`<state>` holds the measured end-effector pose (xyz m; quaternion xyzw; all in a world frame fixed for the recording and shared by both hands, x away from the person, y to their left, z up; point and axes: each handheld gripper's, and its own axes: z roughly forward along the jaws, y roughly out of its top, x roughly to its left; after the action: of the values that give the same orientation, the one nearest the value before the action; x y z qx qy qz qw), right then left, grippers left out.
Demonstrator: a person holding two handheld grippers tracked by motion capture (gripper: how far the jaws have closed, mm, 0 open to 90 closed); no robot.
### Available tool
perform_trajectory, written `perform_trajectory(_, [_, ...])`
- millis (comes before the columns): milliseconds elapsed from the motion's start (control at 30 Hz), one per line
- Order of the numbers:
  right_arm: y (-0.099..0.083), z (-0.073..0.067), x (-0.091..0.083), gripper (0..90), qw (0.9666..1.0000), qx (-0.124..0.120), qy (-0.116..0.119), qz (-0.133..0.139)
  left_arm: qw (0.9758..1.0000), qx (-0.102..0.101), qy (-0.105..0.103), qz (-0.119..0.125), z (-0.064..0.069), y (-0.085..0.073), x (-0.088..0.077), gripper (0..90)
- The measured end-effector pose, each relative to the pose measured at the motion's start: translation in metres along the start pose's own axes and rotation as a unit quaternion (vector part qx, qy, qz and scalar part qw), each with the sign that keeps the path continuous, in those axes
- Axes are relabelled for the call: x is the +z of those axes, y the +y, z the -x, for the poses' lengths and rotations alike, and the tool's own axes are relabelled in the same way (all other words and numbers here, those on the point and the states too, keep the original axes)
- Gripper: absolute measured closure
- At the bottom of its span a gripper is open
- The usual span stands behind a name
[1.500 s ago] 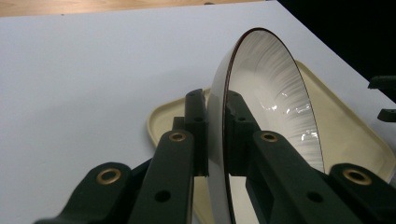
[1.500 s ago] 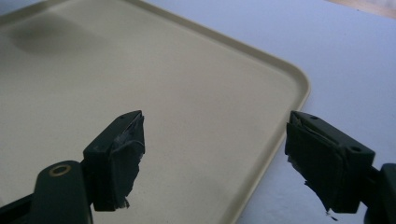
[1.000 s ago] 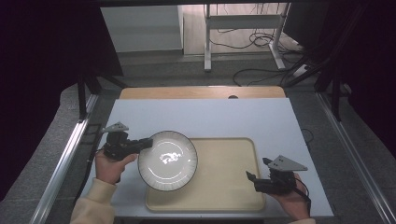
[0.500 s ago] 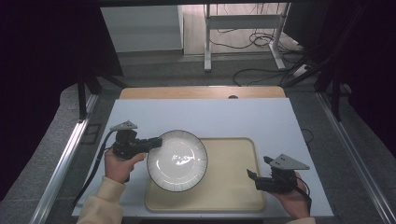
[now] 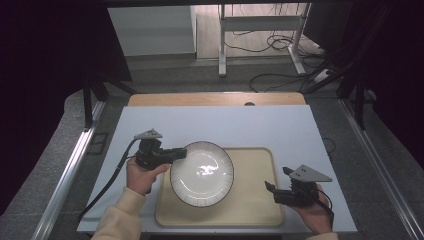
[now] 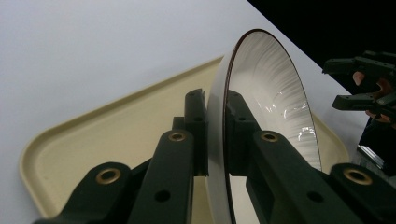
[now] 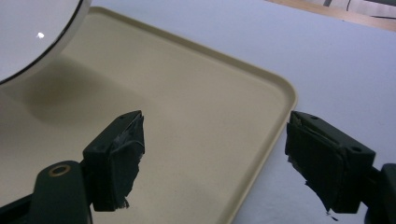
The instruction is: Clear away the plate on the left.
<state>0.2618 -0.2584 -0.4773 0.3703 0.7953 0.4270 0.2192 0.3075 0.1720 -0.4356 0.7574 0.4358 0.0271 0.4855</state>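
Note:
A white plate (image 5: 202, 173) with a dark rim hangs above the left half of a cream tray (image 5: 252, 200). My left gripper (image 5: 181, 153) is shut on the plate's left rim, and in the left gripper view the rim (image 6: 215, 126) sits clamped between the two black jaws over the tray (image 6: 93, 135). My right gripper (image 5: 270, 190) stands open with its jaws straddling the tray's right rim (image 7: 261, 140); nothing is between its fingers (image 7: 119, 154). The plate's edge (image 7: 32, 37) shows at the upper left of the right gripper view.
The tray lies on a white tabletop (image 5: 220, 125) with a wooden strip (image 5: 215, 99) along its far edge. Metal rails run down both sides of the table. A metal frame (image 5: 260, 30) and cables (image 5: 280, 75) are on the floor beyond.
My left gripper has carried the plate to the right, from over the table's left side to above the tray's left half. The right gripper has stayed in place.

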Motion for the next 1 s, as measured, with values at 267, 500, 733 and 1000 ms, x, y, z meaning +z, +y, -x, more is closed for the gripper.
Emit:
perform_trajectory(267, [-0.002, 0.001, -0.003, 20.0, 1.0, 0.001, -0.005, -0.001, 0.9996, 0.007, -0.026, -0.004, 0.004, 0.003, 0.015, 82.6])
perform_trajectory(500, [0.0, 0.001, -0.004, 20.0, 1.0, 0.003, -0.005, 0.004, 0.9991, 0.007, -0.039, -0.012, 0.003, 0.0, 0.03, 82.6])
perform_trajectory(733, [-0.001, 0.002, -0.004, 20.0, 1.0, 0.002, -0.003, 0.004, 0.9989, 0.004, -0.034, -0.032, 0.003, -0.01, 0.052, 82.4])
perform_trajectory(1000, [0.001, 0.0, -0.003, 19.4, 1.0, -0.001, -0.007, 0.007, 0.9984, -0.001, -0.031, -0.046, -0.004, -0.014, 0.067, 82.3])
